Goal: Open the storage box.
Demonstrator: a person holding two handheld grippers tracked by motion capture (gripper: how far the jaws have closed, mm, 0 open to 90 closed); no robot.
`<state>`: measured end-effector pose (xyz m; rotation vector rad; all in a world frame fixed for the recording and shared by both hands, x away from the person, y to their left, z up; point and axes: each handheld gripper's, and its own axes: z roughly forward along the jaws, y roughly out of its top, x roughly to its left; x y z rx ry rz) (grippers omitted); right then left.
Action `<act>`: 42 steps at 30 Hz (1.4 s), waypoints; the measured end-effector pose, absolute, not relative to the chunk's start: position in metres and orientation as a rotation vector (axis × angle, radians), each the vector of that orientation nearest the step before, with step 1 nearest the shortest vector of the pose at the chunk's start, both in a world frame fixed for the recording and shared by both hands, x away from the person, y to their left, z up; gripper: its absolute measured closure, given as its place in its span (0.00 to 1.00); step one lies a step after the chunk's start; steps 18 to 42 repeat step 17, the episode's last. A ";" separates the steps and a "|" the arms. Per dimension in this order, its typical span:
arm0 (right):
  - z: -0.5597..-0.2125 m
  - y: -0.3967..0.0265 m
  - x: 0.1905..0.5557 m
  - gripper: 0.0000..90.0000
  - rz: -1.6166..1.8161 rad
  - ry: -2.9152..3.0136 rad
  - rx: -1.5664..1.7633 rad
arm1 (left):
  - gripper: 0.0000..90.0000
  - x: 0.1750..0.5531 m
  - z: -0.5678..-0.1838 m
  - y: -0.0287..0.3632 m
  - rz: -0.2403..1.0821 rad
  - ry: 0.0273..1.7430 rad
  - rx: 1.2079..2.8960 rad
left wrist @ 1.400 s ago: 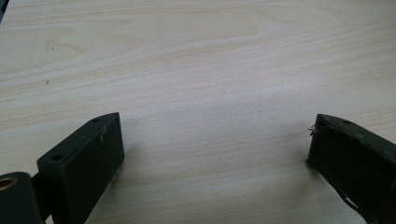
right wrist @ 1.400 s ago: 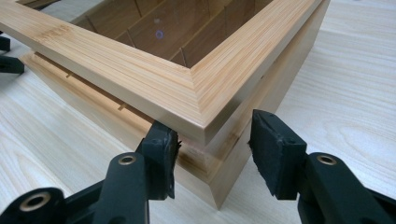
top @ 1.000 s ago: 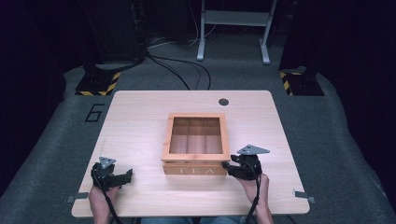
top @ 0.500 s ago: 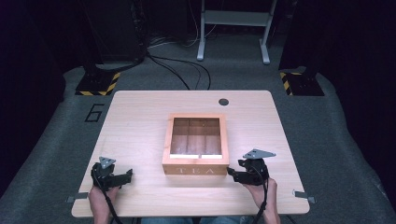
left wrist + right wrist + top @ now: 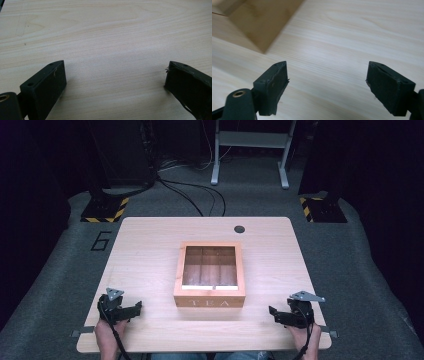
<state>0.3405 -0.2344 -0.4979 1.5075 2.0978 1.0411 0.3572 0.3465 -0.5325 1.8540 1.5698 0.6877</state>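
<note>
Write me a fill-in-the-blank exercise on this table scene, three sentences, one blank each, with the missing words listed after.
1. The wooden box in the middle of the table has the word ____ on its front side.
2. The box stands between the left gripper and the ____ gripper.
3. In the left gripper view, the two black jaws stand wide apart over bare ____.

Missing words: TEA; right; table
</note>
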 end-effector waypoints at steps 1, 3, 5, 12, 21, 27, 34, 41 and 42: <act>-0.503 -0.240 0.342 0.17 1.044 2.076 1.538 | 0.04 0.357 -0.533 0.347 0.688 1.569 1.854; -0.510 -0.251 0.343 0.17 1.042 2.031 1.565 | 0.04 0.357 -0.532 0.347 0.688 1.569 1.854; -0.515 -0.259 0.344 0.16 1.035 2.001 1.578 | 0.04 0.357 -0.532 0.347 0.688 1.570 1.854; -0.527 -0.270 0.353 0.15 0.946 1.949 1.589 | 0.04 0.357 -0.532 0.346 0.689 1.570 1.854; -0.529 -0.265 0.354 0.15 0.865 1.946 1.543 | 0.04 0.357 -0.532 0.346 0.686 1.572 1.854; -0.529 -0.265 0.354 0.15 0.865 1.946 1.543 | 0.04 0.357 -0.532 0.346 0.686 1.572 1.854; -0.529 -0.265 0.354 0.15 0.865 1.946 1.543 | 0.04 0.357 -0.532 0.346 0.686 1.572 1.854; -0.529 -0.265 0.354 0.15 0.865 1.946 1.543 | 0.04 0.357 -0.532 0.346 0.686 1.572 1.854; -0.529 -0.265 0.354 0.15 0.865 1.946 1.543 | 0.04 0.357 -0.532 0.346 0.686 1.572 1.854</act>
